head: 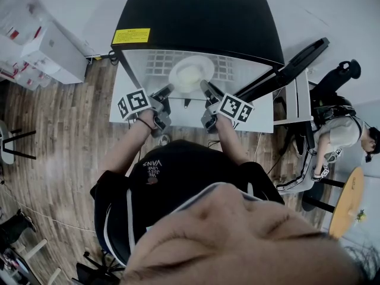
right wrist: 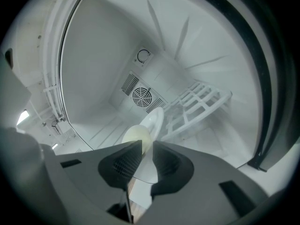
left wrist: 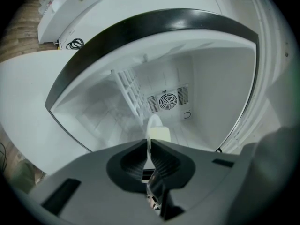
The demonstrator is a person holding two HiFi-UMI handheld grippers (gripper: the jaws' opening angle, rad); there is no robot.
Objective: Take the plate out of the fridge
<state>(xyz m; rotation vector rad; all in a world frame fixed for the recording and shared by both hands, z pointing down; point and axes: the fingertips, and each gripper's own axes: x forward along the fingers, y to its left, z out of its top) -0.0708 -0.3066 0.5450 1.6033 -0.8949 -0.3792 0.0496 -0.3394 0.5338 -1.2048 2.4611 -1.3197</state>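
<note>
A white plate (head: 191, 73) with a pale yellow lump on it sits inside the open small fridge (head: 196, 16), in front of the wire shelf (head: 155, 61). My left gripper (head: 168, 91) is at the plate's left rim and my right gripper (head: 205, 88) is at its right rim. In the left gripper view the plate (left wrist: 153, 124) shows edge-on, and the left gripper (left wrist: 149, 150) is shut on its thin rim. In the right gripper view the plate (right wrist: 153, 121) runs between the dark pads, with the right gripper (right wrist: 146, 154) shut on its rim.
The black fridge door (head: 291, 67) hangs open to the right. The fridge stands on a white platform (head: 123, 103) over a wooden floor. White boxes (head: 50, 49) lie at the left. Another person (head: 338, 132) sits at the right by a round wooden table (head: 347, 200). A fan vent (left wrist: 168, 101) marks the fridge's back wall.
</note>
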